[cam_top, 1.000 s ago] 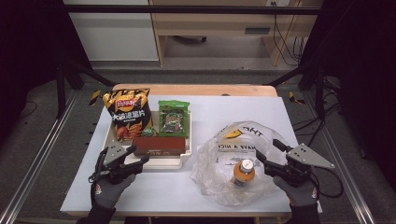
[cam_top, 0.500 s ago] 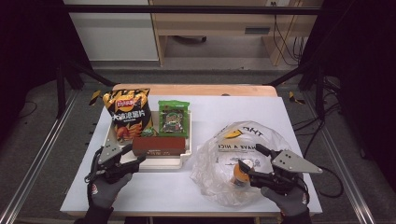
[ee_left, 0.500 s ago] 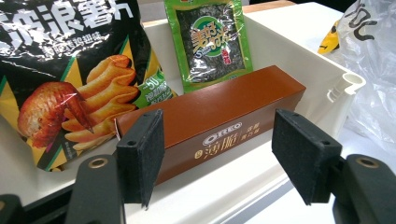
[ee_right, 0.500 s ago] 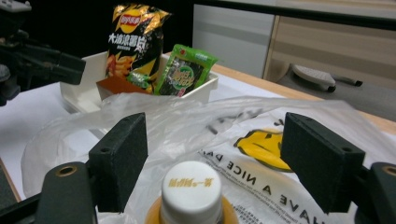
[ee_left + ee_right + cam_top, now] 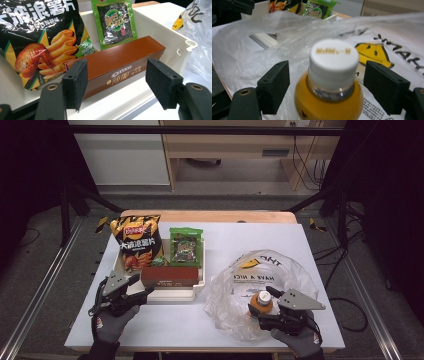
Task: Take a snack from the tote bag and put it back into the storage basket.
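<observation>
From above, we see our left gripper [image 5: 142, 288] near the front left corner of the white plastic tray [image 5: 200, 282], its jaws apart and empty, aimed at the long brown cardboard biscuit box [image 5: 169, 276] that lies along the tray's near side. Behind the box stand a black and orange crisp bag [image 5: 136, 241] and a green seaweed packet [image 5: 186, 245]. On the right, our right gripper [image 5: 261, 307] reaches onto the crumpled clear plastic carrier bag [image 5: 270, 270], where the orange juice bottle with a white cap [image 5: 261, 301] sits; its jaws have just been opening, with the bottle between them. In the left gripper view, we look past two separated black pads [image 5: 75, 82] at the brown box, which rests in the tray just beyond them, untouched. In the right gripper view, the bottle's neck stands between the pads [image 5: 274, 86], with clear gaps on both sides, and the plastic bag lies beneath and behind it.
</observation>
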A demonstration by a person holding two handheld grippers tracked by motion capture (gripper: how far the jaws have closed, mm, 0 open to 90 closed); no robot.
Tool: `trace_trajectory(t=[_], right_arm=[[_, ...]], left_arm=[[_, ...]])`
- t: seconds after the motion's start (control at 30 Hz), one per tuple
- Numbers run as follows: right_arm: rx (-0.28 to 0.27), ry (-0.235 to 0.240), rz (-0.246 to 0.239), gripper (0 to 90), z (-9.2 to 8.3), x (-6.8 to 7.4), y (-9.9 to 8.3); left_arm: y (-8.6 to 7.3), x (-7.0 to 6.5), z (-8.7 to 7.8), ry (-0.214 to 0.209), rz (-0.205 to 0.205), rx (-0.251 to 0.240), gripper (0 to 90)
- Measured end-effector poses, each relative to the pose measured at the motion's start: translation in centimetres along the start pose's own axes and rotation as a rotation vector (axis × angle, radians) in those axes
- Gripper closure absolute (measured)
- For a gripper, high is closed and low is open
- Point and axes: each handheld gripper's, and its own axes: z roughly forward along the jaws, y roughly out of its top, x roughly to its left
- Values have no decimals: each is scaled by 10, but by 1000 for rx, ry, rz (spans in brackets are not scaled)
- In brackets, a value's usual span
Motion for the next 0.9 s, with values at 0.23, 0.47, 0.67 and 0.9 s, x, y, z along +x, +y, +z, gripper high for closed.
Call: trace_trajectory(t=[0.23, 0.47, 0.67, 0.9], right_arm=[[56, 2, 17, 247, 5, -2, -20], [68, 3, 21, 293, 7, 0, -20], [75, -2, 25, 293, 12, 1, -18], [96, -11, 36, 303, 12, 1, -15]], left_arm=[[-1, -2, 3, 2, 13, 18, 339], [-1, -3, 3, 4, 16, 20, 338], [-1, -3, 3, 5, 19, 16, 333], [-1, -2, 2, 6, 19, 15, 330]])
